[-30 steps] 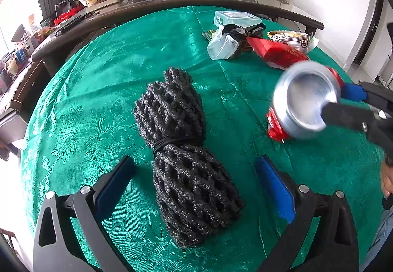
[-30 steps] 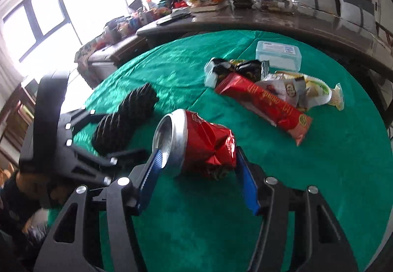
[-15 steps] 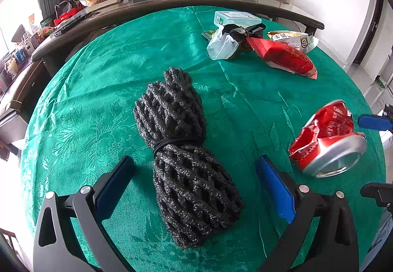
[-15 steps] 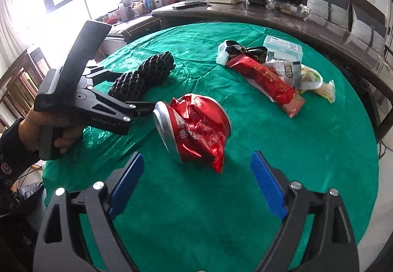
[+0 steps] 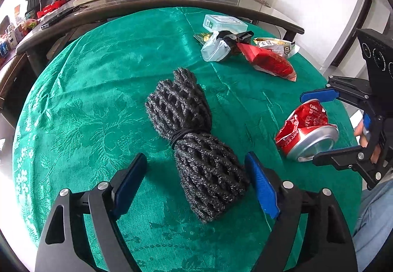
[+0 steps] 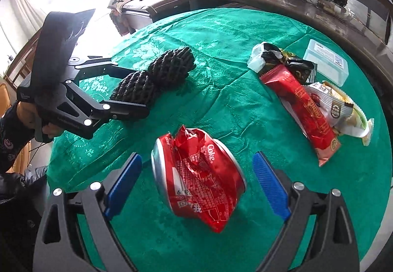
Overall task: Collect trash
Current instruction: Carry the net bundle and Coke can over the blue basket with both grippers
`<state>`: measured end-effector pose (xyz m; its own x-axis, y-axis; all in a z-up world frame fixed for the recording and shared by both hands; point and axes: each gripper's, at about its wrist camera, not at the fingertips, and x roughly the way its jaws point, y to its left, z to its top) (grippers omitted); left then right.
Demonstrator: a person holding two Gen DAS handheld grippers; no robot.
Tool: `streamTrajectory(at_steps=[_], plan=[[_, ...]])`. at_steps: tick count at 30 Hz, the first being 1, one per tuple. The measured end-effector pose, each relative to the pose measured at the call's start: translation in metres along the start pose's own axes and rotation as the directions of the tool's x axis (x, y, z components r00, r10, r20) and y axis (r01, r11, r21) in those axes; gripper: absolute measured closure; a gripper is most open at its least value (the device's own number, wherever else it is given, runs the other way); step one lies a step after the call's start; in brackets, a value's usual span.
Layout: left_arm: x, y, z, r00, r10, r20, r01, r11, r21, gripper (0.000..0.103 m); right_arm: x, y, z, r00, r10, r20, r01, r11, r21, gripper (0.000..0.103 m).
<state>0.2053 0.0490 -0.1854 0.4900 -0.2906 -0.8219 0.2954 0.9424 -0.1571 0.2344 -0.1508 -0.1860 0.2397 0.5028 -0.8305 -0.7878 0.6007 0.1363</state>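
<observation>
A black foam net bundle (image 5: 194, 139) tied in the middle lies on the green tablecloth (image 5: 98, 100). My left gripper (image 5: 196, 183) is open, its blue pads either side of the bundle's near end. A crushed red Coke can (image 6: 199, 178) lies on the cloth between the open jaws of my right gripper (image 6: 196, 183); the pads stand apart from it. The can (image 5: 307, 129) and right gripper (image 5: 316, 127) also show in the left wrist view. The bundle (image 6: 157, 78) and left gripper (image 6: 127, 88) show in the right wrist view.
A pile of wrappers lies at the far side: a red packet (image 6: 304, 110), a pale snack bag (image 6: 341, 110), a black-and-white wrapper (image 6: 277, 58) and a clear plastic box (image 6: 326, 61). A dark curved counter (image 5: 147, 2) with bowls and a plant stands behind the table.
My right gripper has opened and let go of the can, which now lies on the cloth. The gripper has pulled back a little. My left gripper has stayed around the bundle.
</observation>
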Motion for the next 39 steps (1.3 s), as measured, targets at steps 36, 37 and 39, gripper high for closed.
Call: streamTrajectory(at_steps=[36,37,39], plan=[[-0.002,-0.235,0.003,0.956,-0.285,-0.073,0.294,0.928,0.229,0.071,-0.187,-0.085,-0.201,0.871,-0.491,0.033,0.339,0.647,0.683,0.05],[0.0,-0.252,0.004,0.95,-0.301,-0.085,0.313,0.918,0.244,0.071,-0.195,-0.093,-0.215,0.861,-0.508,0.015,0.353,0.619,0.702,0.05],[0.006,-0.281,0.006,0.94,-0.324,-0.105,0.341,0.901,0.268,0.071,-0.206,-0.107,-0.239,0.848,-0.529,-0.024,0.378,0.572,0.728,0.05]])
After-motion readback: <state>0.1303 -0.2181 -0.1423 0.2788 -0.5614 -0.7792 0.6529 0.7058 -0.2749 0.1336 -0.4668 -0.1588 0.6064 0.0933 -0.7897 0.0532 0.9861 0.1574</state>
